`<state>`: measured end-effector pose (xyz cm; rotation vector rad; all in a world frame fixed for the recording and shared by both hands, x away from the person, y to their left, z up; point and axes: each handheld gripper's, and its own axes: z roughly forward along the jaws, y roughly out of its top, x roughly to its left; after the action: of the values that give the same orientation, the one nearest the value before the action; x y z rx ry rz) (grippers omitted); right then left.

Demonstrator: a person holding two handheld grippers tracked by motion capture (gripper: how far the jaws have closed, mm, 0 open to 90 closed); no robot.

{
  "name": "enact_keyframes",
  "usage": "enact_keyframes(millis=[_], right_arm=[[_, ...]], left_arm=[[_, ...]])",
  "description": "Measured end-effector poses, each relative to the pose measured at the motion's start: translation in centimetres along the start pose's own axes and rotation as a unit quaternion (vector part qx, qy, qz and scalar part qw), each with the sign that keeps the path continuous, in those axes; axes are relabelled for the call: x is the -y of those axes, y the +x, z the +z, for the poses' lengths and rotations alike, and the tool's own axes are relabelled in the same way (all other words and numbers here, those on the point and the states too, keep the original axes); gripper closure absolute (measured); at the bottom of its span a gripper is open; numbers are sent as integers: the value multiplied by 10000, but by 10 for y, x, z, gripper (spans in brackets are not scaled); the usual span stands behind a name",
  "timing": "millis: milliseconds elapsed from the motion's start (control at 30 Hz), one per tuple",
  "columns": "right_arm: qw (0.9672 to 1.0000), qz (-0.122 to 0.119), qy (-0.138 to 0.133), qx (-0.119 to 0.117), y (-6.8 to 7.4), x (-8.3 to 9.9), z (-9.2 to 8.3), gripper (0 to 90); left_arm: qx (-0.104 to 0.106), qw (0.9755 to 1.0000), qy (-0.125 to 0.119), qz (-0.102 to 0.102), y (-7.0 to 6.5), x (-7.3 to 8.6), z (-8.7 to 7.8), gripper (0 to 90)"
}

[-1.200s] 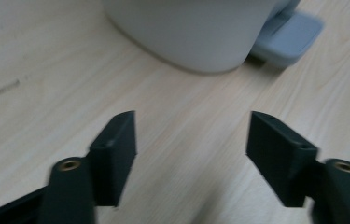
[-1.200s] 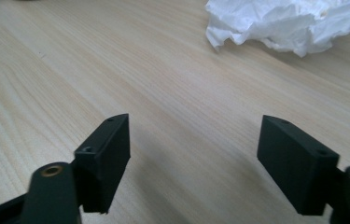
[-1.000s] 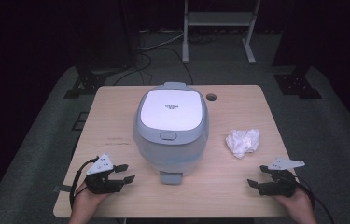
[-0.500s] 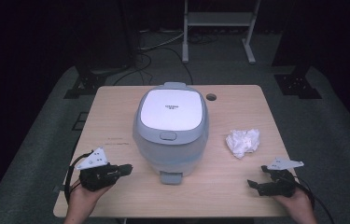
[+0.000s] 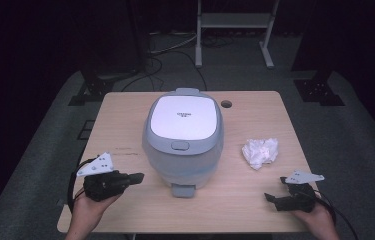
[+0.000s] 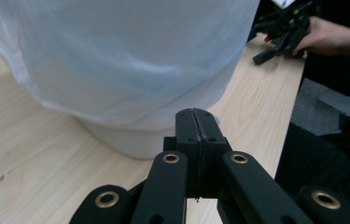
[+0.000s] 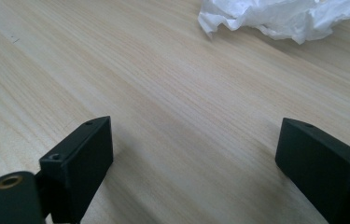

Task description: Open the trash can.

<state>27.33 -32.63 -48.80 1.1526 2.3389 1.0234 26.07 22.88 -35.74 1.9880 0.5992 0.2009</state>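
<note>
a: what's ahead of the left gripper (image 5: 137, 177)?

b: a rounded rice cooker (image 5: 183, 139), smooth pale grey-blue plastic with a flat white lid, a small latch button and a tab at its foot. in the left gripper view its glossy wall (image 6: 116, 60) bulges just beyond the jaw tips, not touching them.

a: and those jaws?

b: clenched, the two matte black faces pressed flat together with nothing between. the hand (image 5: 89, 206) holds that gripper level, pointing at the cooker's base.

a: the right gripper (image 5: 271, 198)?

b: released. its jaws have just been opening and stand wide apart, blocky and dull black, with bare pale wood-grain table (image 7: 163, 93) between them. a crumpled white tissue (image 7: 280, 16), creased and soft, lies beyond the jaws, apart from them. that hand (image 5: 320, 220) rests low at the table's near edge.
</note>
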Motion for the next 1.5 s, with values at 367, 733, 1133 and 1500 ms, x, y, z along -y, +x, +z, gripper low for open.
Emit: enact_keyframes(millis=[367,733,1133,1500], right_arm=[[10000,-1,-1,3,0,0,0,101],[10000,0,-2,2,0,0,0,101],[10000,4,-3,6,0,0,0,101],[10000,4,-3,6,0,0,0,101]], left_arm=[[192,9996,-174,99,-9,-31,-13,900],[321,9985,-250,361,-19,-63,-16,900],[379,9971,-308,579,-25,-92,-12,900],[512,9952,-198,814,-30,-118,3,900]])
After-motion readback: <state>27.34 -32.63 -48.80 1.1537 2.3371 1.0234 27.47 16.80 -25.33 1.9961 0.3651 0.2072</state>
